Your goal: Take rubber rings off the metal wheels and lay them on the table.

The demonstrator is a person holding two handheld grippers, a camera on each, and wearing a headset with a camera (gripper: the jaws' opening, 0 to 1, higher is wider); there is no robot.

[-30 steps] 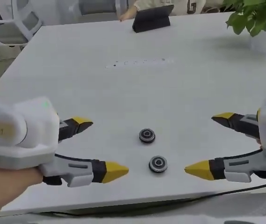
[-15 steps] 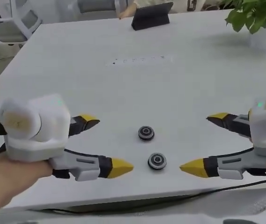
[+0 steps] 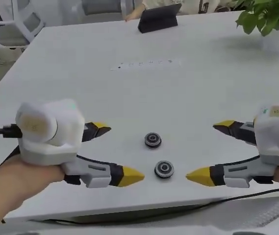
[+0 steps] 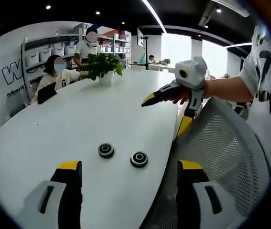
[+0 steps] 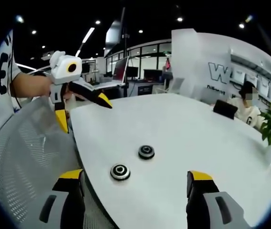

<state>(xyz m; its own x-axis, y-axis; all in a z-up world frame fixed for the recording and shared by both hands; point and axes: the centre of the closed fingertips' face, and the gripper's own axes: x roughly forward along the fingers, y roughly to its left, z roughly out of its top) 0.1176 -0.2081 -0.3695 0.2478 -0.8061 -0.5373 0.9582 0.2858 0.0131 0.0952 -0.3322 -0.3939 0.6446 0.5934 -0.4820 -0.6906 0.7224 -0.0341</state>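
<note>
Head view | far wheel (image 3: pixel 153 140), near wheel (image 3: pixel 164 170) flat, axles up | left tongs (image 3: pixel 124 152), right tongs (image 3: pixel 201 151) gaping, empty

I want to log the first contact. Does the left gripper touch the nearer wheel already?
Apart. In the head view, bare table shows between the yellow lower tip of the left gripper and the nearer wheel, which lies just beyond that tip.

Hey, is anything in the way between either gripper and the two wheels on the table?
Nothing visible. The left gripper and right gripper flank the near wheel and far wheel, jaws open, with just bare table in the gaps. Open tabletop lies all around the wheels too.
</note>
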